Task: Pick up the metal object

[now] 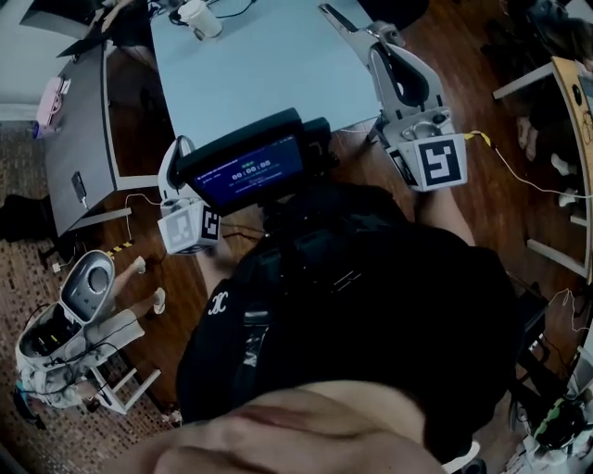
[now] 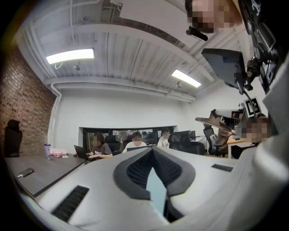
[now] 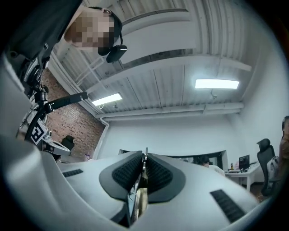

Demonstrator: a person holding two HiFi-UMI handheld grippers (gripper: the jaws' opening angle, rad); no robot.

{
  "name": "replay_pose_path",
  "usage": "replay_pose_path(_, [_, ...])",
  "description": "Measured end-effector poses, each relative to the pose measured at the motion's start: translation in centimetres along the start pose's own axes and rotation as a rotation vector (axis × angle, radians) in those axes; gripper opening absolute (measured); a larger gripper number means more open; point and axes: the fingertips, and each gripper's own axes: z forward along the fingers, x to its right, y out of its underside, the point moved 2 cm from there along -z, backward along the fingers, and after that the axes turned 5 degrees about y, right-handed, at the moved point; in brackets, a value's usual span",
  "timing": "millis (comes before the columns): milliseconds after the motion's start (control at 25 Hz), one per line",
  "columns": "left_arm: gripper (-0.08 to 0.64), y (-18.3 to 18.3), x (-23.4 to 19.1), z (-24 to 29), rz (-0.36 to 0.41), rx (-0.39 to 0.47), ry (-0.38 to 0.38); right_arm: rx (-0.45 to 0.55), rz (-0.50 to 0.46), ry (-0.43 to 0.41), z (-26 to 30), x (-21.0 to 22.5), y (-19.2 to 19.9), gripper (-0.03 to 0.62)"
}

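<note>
In the right gripper view my right gripper [image 3: 145, 157] is shut on a thin flat metal object [image 3: 141, 200]. Its edge stands up between the black ribbed pads [image 3: 126, 173] and pokes just past their tips. Both grippers point up toward the ceiling and the far wall. In the head view the right gripper [image 1: 330, 12] reaches over the light blue table [image 1: 269, 74], with its marker cube [image 1: 435, 159] near my chest. My left gripper [image 2: 152, 151] is shut with nothing between its pads. In the head view only its marker cube [image 1: 189, 228] shows, behind a small screen [image 1: 246, 171].
A white cup [image 1: 200, 18] stands at the far edge of the blue table. A grey desk [image 1: 79, 139] with a phone lies to the left and a white desk [image 1: 574, 139] to the right. Below left is a white machine [image 1: 69, 319] on the wood floor. People sit at desks [image 2: 101, 149] across the room.
</note>
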Motion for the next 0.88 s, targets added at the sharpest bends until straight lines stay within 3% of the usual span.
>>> replay_pose_path(200, [0.014,-0.4,3.6,0.7,0.023,-0.003,-0.002,-0.011,0.008,0.006,-2.3,4.1,-0.9,0.011])
replay_pose_path(400, [0.014,-3.6,5.6,-3.5,0.027,0.034,0.031,0.038,-0.051,0.057,-7.5,2.4,-4.8,0.011])
replay_pose_path(600, [0.014,-4.7,4.3,-0.1,0.071,0.038,0.036,0.022,-0.036,0.057,-4.5,3.6,-2.8,0.011])
replay_pose_path(880, [0.014,-6.3,6.5,-9.0,0.082,0.101,0.062,0.012,-0.052,0.062,-12.8,-1.3,-7.2,0.011])
